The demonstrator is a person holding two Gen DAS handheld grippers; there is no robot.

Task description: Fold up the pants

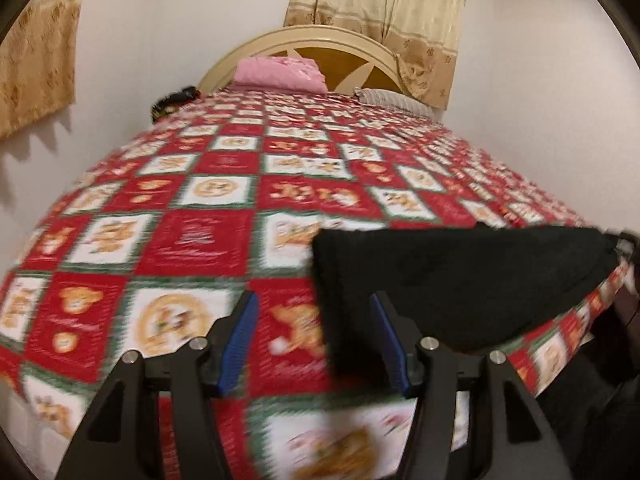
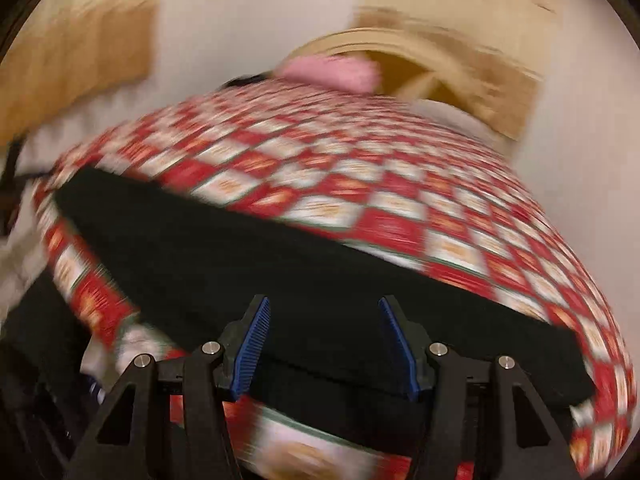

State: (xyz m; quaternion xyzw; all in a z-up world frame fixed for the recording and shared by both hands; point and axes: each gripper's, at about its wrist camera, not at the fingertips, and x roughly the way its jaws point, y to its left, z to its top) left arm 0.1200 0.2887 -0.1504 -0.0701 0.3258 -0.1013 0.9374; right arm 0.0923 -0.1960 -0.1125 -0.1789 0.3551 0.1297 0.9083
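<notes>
Tools both spread, pinching nothing, hovered over black pants lying folded flat along near edge of bed, likely let go so fold could settle there.

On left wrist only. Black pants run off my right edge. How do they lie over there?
Observer: In the right wrist view the black pants lie as one long flat band along the near edge of the bedspread.
Operator: Right gripper holding them?
Observer: No. The right gripper is open; the pants show in the gap between the blue pads, which do not press on them.
Operator: Left is open too, mine shows that. Anything past the pants' far end?
Observer: In that view a strip of bedspread shows beyond each end of the band. The frame is too blurred to tell more.
</notes>
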